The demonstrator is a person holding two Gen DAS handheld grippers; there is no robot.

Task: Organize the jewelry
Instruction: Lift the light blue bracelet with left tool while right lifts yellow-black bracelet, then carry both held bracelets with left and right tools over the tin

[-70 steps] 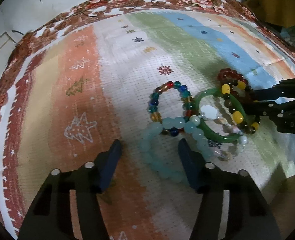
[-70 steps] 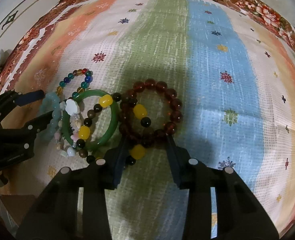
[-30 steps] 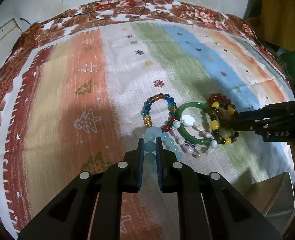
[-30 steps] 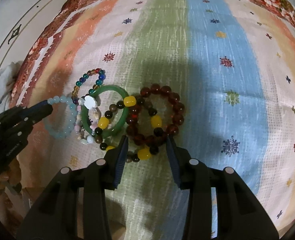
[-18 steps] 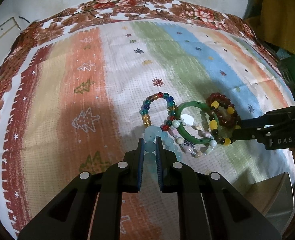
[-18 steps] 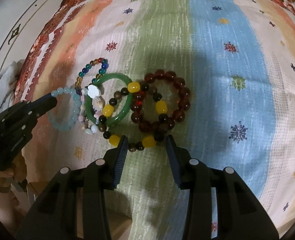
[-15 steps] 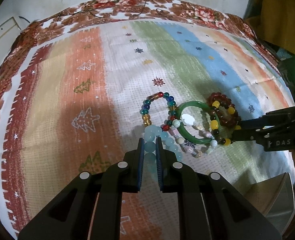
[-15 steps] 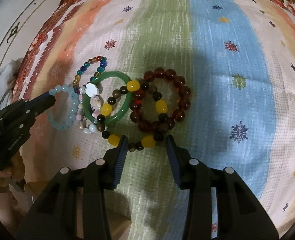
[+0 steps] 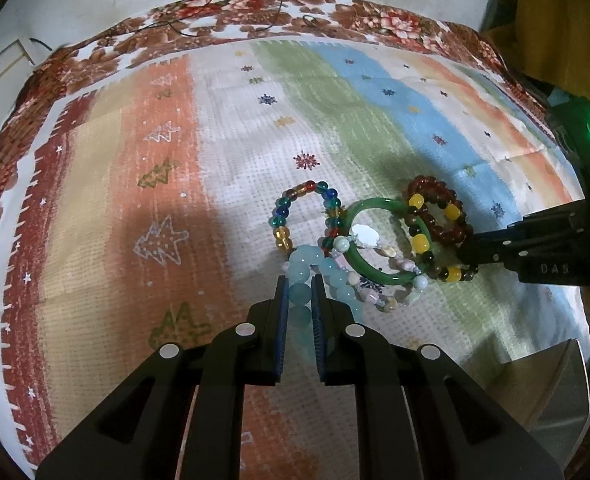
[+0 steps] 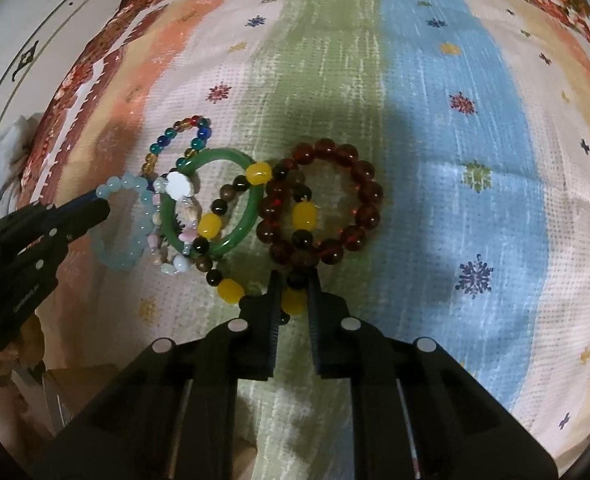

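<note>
Both grippers are clamped now: the left gripper (image 9: 298,294) pinches a bead of the pale blue bracelet (image 9: 315,276) left of the green bangle (image 10: 211,200), the right gripper (image 10: 294,286) grips the yellow-and-dark bead strand (image 10: 231,240) below it. Light, floppy, slippery strings, probably tangled; single-bead holds suit them.

Both views are pretty dim and warm-toned, with heavy fisheye bending: the striped cloth (image 9: 223,168) bulges like a dome and the corners go black. In the left wrist view a soft shadow sits around 9 o'clock of centre, with a brighter patch in the middle. The right wrist view has a big dark shadow across the cloth (image 10: 447,92) from centre toward 3 o'clock. Edges look smeared, and the beads catch small glints.
</note>
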